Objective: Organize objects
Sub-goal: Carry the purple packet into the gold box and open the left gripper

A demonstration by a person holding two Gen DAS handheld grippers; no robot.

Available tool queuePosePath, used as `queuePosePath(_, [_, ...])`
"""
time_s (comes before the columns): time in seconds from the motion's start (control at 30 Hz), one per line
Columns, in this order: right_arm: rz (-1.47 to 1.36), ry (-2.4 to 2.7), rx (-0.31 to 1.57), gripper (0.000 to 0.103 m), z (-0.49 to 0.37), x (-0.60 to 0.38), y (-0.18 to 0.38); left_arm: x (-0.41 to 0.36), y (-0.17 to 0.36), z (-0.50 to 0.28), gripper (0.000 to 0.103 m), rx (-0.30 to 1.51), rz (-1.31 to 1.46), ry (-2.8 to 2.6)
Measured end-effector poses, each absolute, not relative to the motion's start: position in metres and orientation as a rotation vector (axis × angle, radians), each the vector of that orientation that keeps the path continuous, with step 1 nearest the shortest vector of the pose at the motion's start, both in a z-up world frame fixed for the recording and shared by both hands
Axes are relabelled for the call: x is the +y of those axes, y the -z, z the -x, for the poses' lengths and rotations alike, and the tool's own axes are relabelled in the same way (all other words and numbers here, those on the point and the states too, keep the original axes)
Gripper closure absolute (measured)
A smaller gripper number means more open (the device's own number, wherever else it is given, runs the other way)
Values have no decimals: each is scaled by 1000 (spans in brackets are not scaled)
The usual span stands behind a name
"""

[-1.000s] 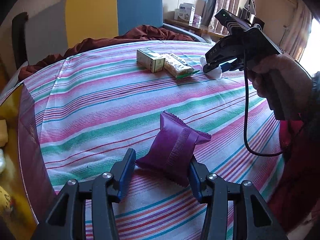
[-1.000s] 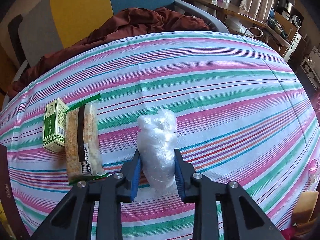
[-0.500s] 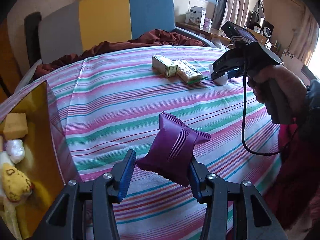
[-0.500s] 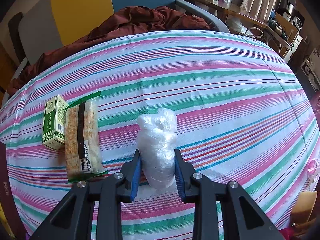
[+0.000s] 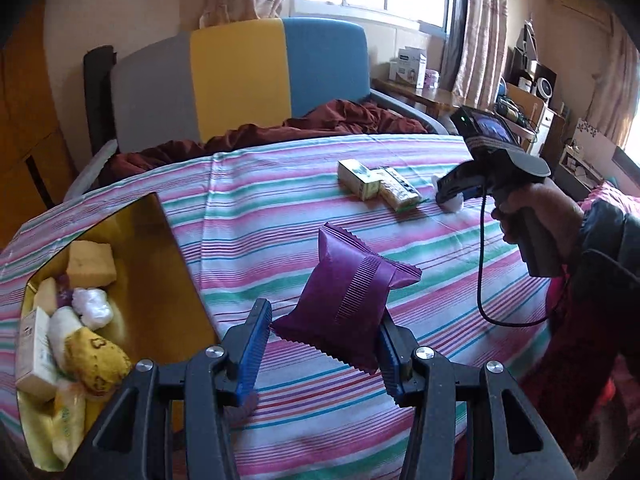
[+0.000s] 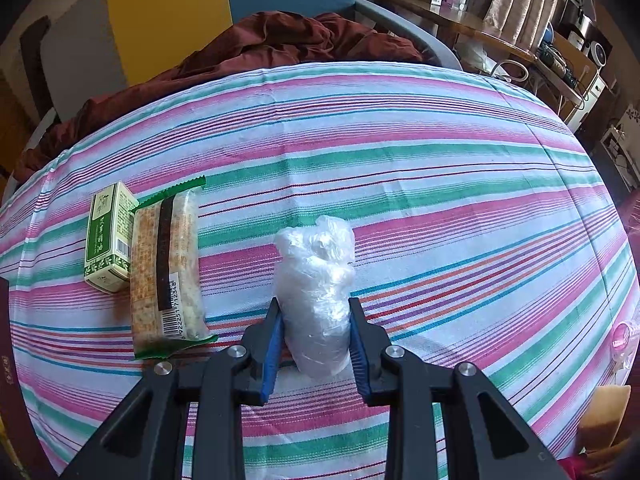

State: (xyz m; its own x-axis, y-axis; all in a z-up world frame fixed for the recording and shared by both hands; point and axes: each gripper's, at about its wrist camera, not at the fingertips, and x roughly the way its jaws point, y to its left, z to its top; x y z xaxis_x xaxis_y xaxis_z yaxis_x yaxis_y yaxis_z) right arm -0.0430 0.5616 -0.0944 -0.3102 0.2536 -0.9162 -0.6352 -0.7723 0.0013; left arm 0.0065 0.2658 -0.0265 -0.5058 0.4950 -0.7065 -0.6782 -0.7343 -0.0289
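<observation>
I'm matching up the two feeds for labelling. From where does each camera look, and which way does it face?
Left wrist: on the left gripper, angled down across the striped tablecloth; it grips a purple packet beside a gold box; the person's hand with the right gripper shows.
Right wrist: on the right gripper, steeply down at the cloth, clamping a plastic-wrapped bundle; no body shows.
Shared: green carton, cracker pack, bundle.
</observation>
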Motion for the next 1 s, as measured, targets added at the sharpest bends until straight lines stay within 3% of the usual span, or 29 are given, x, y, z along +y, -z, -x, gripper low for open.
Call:
queuePosePath(0.63, [1415, -2113, 413, 74, 46, 552, 98, 75, 18, 25, 53, 158, 1070, -2516])
queuePosePath(1.0, [1428, -2121, 383, 74, 46, 549, 97, 80, 57, 35, 52, 266, 1187, -2475])
